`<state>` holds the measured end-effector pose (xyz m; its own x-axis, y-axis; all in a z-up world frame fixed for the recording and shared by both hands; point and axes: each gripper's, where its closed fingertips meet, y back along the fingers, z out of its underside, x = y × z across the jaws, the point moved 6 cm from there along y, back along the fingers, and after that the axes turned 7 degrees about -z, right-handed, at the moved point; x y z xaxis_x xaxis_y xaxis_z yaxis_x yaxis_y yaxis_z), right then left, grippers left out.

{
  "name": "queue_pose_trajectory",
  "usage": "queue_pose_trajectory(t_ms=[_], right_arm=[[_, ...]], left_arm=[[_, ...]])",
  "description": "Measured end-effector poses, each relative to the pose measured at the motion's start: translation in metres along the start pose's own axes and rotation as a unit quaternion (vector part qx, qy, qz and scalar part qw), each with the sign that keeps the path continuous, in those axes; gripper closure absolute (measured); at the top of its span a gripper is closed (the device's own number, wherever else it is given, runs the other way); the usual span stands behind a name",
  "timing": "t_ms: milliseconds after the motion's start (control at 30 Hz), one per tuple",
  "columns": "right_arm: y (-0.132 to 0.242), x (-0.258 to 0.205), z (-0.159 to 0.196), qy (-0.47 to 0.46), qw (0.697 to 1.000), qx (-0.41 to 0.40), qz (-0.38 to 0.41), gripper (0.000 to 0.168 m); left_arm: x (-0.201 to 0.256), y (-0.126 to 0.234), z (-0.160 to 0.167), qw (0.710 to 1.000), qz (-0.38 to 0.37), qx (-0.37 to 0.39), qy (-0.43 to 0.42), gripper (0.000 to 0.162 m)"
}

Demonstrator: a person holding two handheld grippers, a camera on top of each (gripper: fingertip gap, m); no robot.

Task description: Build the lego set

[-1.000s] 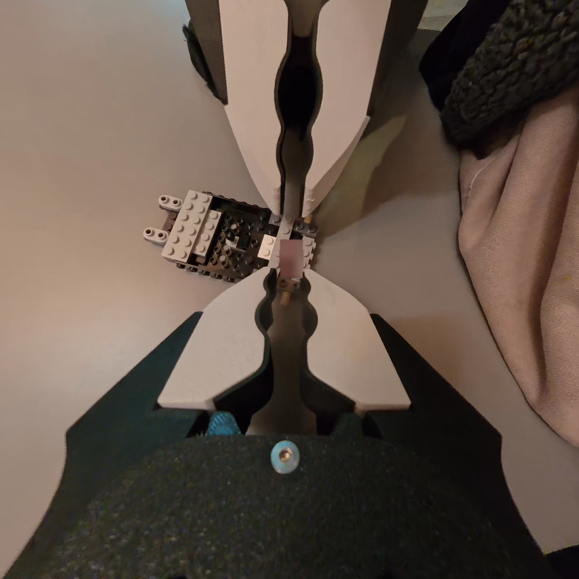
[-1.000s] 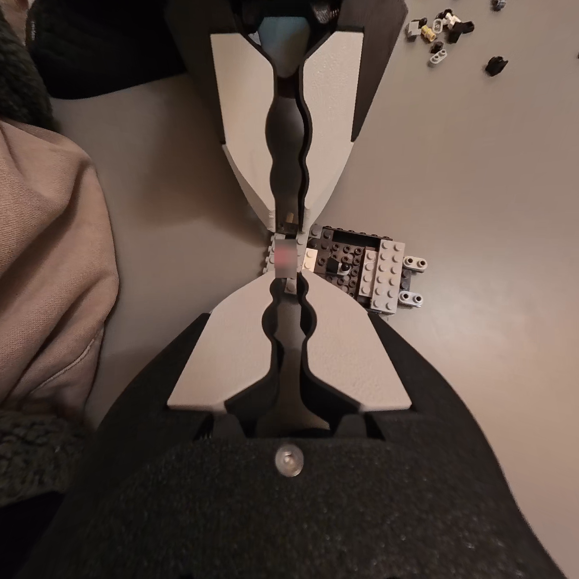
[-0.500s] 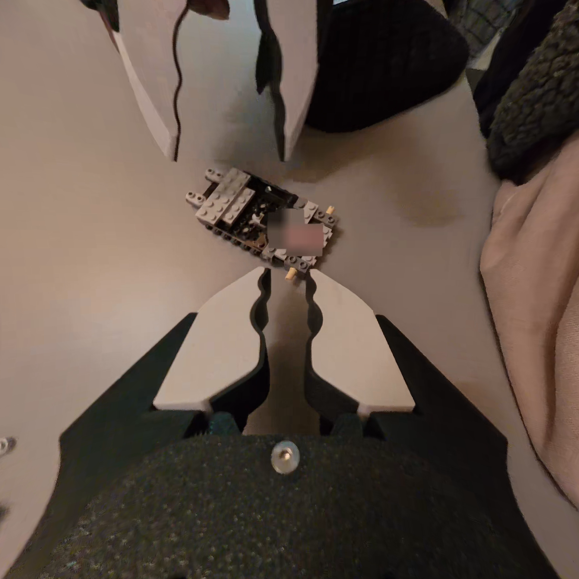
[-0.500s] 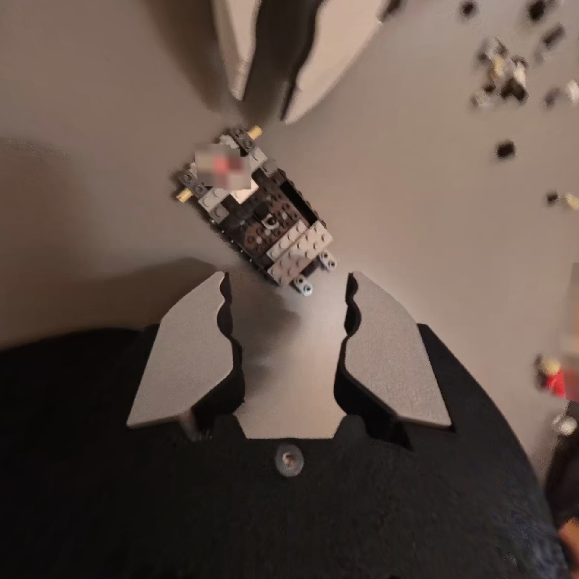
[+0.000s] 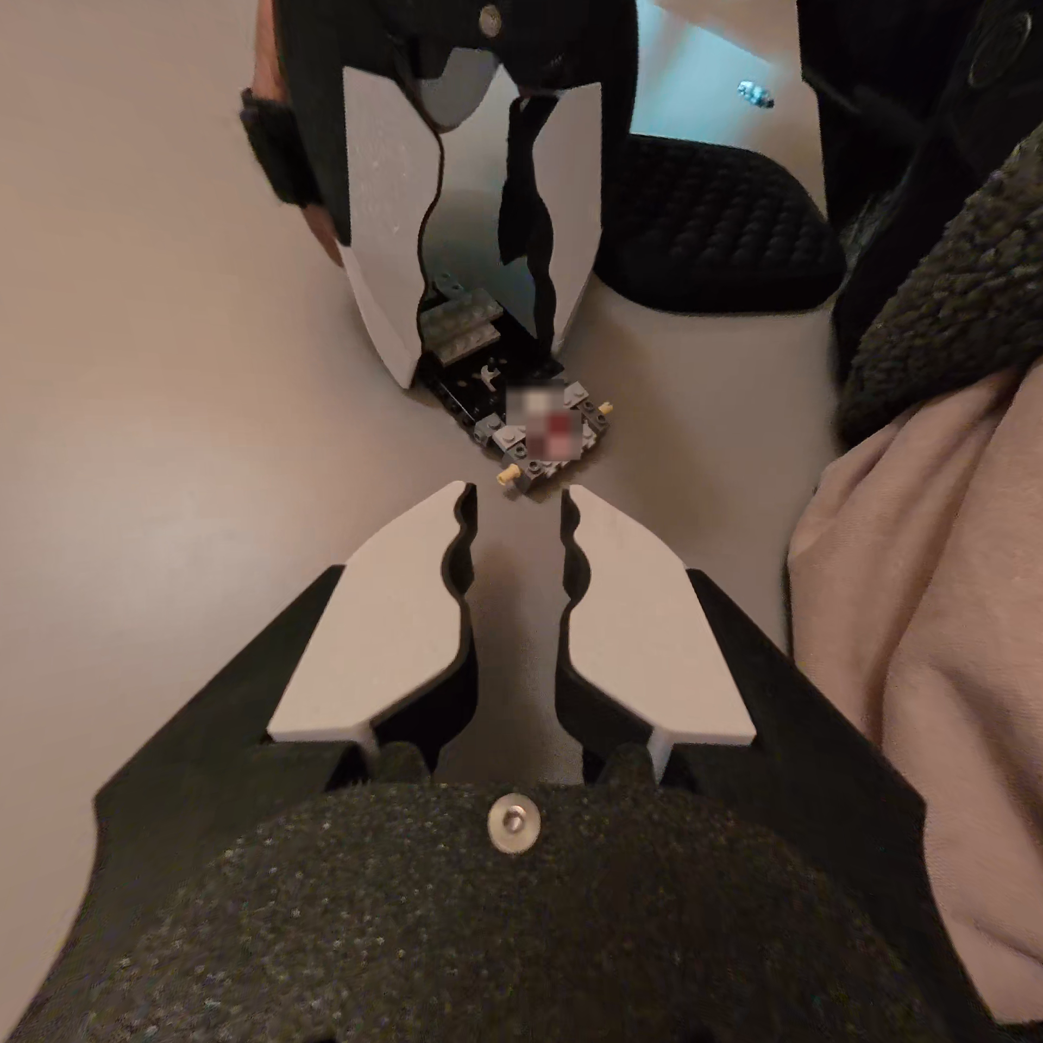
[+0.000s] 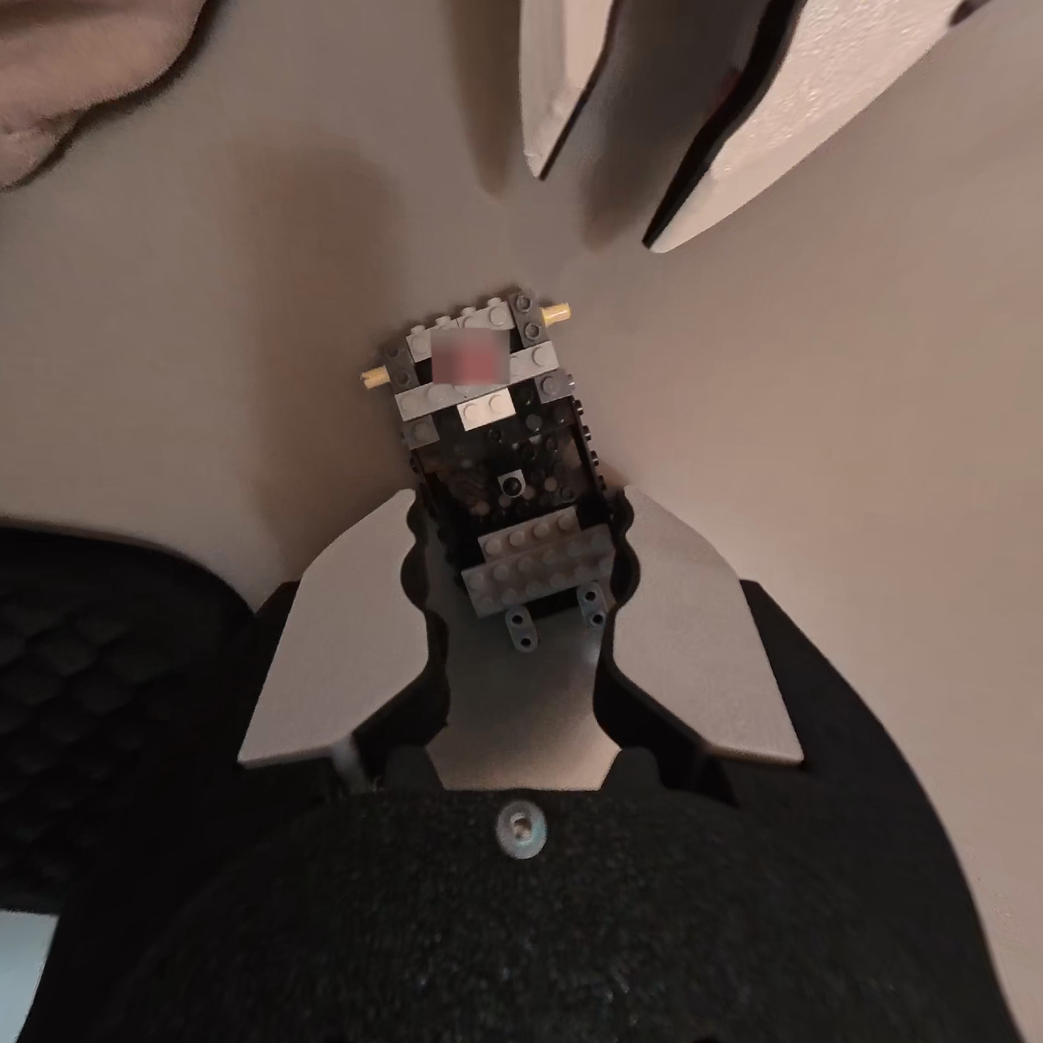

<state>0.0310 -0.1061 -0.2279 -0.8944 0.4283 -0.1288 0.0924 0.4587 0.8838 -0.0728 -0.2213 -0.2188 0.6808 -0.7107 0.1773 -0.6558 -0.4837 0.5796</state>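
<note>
— So where does the half-built grey and black brick chassis (image 6: 496,468) lie for you?

— Flat on the pale beige tabletop (image 6: 790,451), its long axis running from six to twelve o'clock in my right wrist view. The end with the wide light-grey studded plates (image 6: 536,556) sits between the fingers of my right gripper (image 6: 516,496); the end with the small tan axle pins (image 6: 556,312) points away at twelve.

— Are those fingers clamped on it?

— I'd say not. They stand about half open, one along each flank of the chassis, and whether the pads touch the sides I cannot tell. They carry nothing else.

— And the left?

— My left gripper (image 5: 516,490) is partly open and empty, its tips just short of the pin end, which lies at about twelve, a shade to one o'clock, in the left wrist view.

— Which tongs are nearer, then?

— The right, plainly: it straddles the model already, so I judge that closing across the short axis would pin it for the next brick.

— Anything close by?

— A fold of pinkish-beige fabric (image 5: 931,564) at three o'clock of the left tongs, clear of the model.
</note>
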Motion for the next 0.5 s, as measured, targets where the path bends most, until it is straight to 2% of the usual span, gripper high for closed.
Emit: queue_pose_trajectory(t_ms=[200, 300, 400, 500], right_arm=[[0.006, -0.007, 0.004, -0.117, 0.99, 0.052, 0.066, 0.107], [0.018, -0.005, -0.001, -0.2, 0.964, 0.096, 0.143, 0.107], [0.025, -0.01, -0.011, -0.255, 0.929, 0.15, 0.222, 0.107], [0.024, -0.015, -0.019, -0.288, 0.898, 0.173, 0.284, 0.107]], left_arm=[[-0.012, 0.0, -0.004, 0.997, 0.009, 0.011, 0.079, 0.128], [-0.025, 0.004, -0.013, 0.986, 0.015, 0.045, 0.162, 0.126], [-0.036, 0.006, -0.02, 0.961, 0.046, 0.08, 0.262, 0.124], [-0.044, 0.003, -0.023, 0.918, 0.103, 0.105, 0.369, 0.122]])
